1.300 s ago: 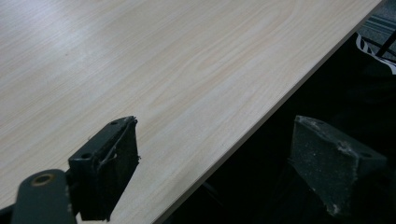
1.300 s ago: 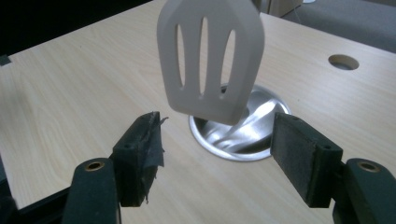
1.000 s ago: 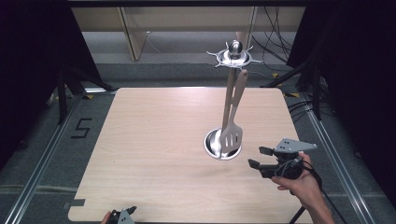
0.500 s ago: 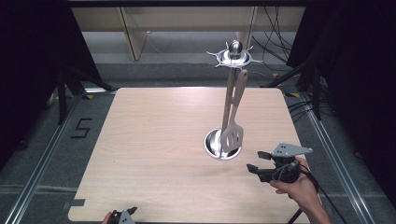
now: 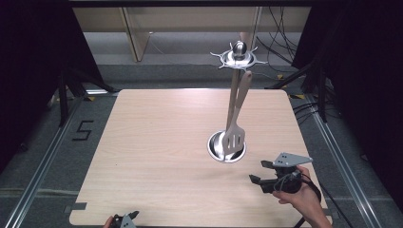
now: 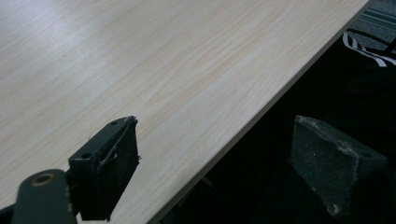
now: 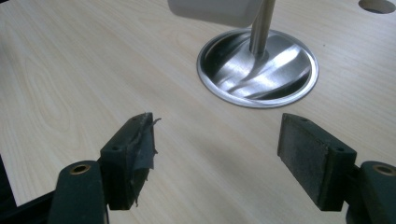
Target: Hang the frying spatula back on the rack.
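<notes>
The right gripper (image 5: 260, 174) has its jaws spread wide with nothing between them, low over the surface (image 5: 157, 142) just beside the round steel base (image 7: 258, 67) of the utensil stand (image 5: 237, 56). A wooden spatula (image 5: 235, 137) hangs from that stand, its blade over the base. Well apart from the base, at the surface's near edge, the left gripper (image 6: 210, 168) also has its jaws spread.

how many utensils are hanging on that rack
1: a wooden slotted spatula hangs from the top ring of the metal rack, its blade just above the round base. The pole may hide something behind it.
</notes>
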